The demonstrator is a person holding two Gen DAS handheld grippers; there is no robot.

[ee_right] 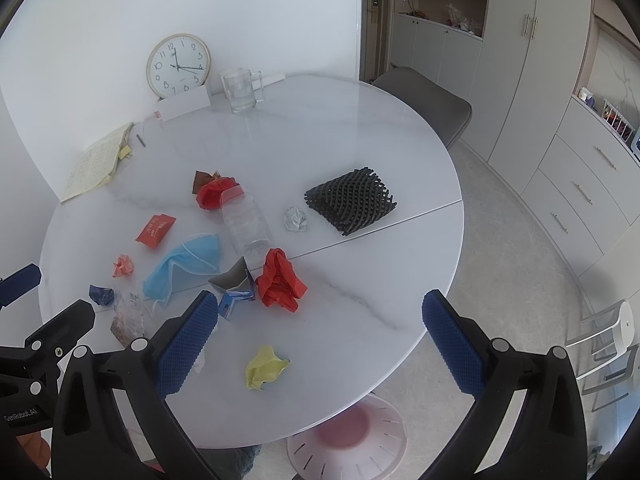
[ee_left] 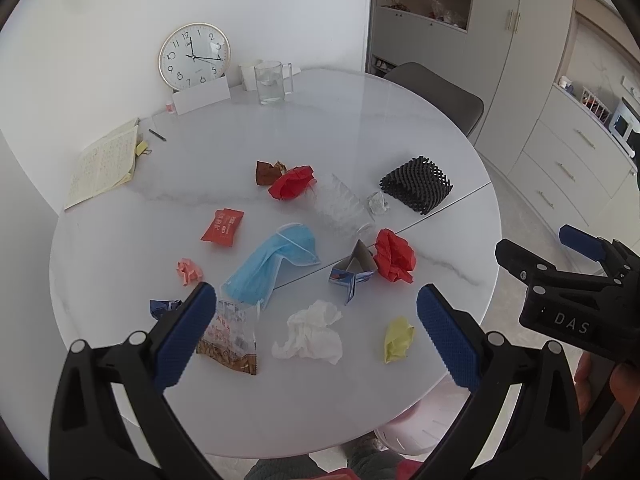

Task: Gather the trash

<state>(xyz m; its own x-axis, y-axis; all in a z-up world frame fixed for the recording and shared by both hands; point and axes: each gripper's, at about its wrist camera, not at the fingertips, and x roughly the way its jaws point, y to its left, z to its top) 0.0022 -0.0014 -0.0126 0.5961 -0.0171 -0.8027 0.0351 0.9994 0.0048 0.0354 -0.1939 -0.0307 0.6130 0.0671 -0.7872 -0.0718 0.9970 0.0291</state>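
**Blue-padded grippers spread above a littered table**

Blue-padded left gripper (ee_left: 316, 322) hovers with fingers spread wide, empty, above a crumpled white tissue (ee_left: 310, 334) and clear snack wrapper (ee_left: 228, 336). The right gripper (ee_right: 320, 336) is likewise spread, over a yellow paper ball (ee_right: 264, 366). Beyond lie a blue face mask (ee_left: 276, 262), red crumpled paper (ee_right: 280, 280) and black foam netting (ee_right: 352, 200) on the round white marble table (ee_right: 360, 128).

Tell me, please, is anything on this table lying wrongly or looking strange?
Yes. A clear plastic bottle lies on its side mid-table, among crumpled papers and wrappers. A blue face mask lies rumpled beside it. A wall clock stands on the table, leaning against the wall. Nothing looks spilled.
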